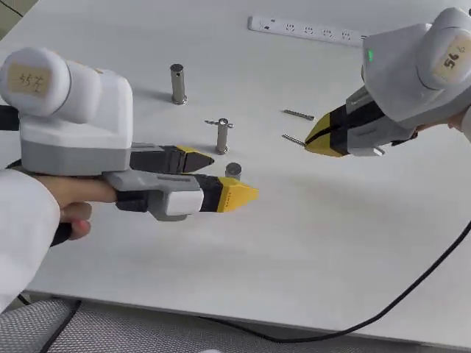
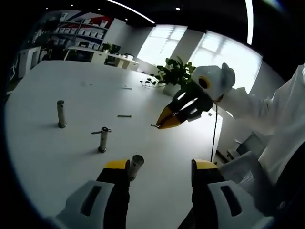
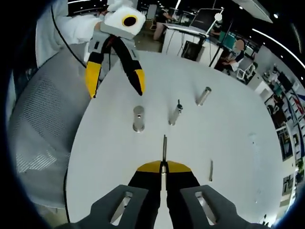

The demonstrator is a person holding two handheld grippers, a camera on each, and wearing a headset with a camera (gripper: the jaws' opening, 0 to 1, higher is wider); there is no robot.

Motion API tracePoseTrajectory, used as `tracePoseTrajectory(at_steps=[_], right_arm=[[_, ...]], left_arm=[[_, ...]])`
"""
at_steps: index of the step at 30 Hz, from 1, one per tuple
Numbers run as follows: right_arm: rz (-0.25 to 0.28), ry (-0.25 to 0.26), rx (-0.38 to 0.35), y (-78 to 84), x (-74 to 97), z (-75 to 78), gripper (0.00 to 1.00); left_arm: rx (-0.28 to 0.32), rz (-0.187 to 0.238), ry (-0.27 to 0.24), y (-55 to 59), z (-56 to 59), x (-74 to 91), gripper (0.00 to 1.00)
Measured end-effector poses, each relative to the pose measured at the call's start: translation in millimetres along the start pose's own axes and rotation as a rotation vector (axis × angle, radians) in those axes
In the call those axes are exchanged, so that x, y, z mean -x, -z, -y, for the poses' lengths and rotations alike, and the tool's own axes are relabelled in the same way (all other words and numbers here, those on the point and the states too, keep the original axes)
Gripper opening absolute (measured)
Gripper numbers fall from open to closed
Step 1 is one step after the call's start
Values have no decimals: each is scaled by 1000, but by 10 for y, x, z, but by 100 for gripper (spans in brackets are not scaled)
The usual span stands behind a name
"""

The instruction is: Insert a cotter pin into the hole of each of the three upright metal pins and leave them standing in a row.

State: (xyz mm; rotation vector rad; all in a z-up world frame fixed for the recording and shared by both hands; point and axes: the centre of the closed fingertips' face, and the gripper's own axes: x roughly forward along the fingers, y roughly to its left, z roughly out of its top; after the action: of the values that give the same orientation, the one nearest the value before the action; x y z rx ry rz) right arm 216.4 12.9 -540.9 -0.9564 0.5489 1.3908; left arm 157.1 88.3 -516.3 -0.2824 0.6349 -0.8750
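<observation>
Middle pin stands upright on the tabletop, with the fitted cotter pin through its hole. Far pin and near pin stand either side of it in line. Left tongs gape wide, and the near pin sits in the gap close to one jaw. Right tongs, to the right of the middle pin across open surface, pinch the held cotter pin. Loose cotter pin lies just beyond. The front tabletop edge is well apart from the middle pin.

The right claw sticker reads "56"; the left claw sticker starts "55", rest unclear.
</observation>
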Motion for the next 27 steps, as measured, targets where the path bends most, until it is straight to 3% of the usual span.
tracePoseTrajectory(at_steps=[4,9,13,17,21,27], right_arm=[[47,27,25,-138,19,-75,0],[68,28,50,-253,51,-207,0],[92,44,67,-355,103,-254,0],[84,58,95,-416,138,-288,0],[98,53,103,-447,151,-321,0],[111,56,126,-518,174,-351,0]], left_arm=[[37,26,9,-94,15,-64,42],[94,49,36,-189,49,-144,35],[123,45,57,-213,93,-219,27],[214,73,86,-277,144,-282,19],[232,55,106,-272,176,-327,9],[270,37,127,-255,226,-367,2]])
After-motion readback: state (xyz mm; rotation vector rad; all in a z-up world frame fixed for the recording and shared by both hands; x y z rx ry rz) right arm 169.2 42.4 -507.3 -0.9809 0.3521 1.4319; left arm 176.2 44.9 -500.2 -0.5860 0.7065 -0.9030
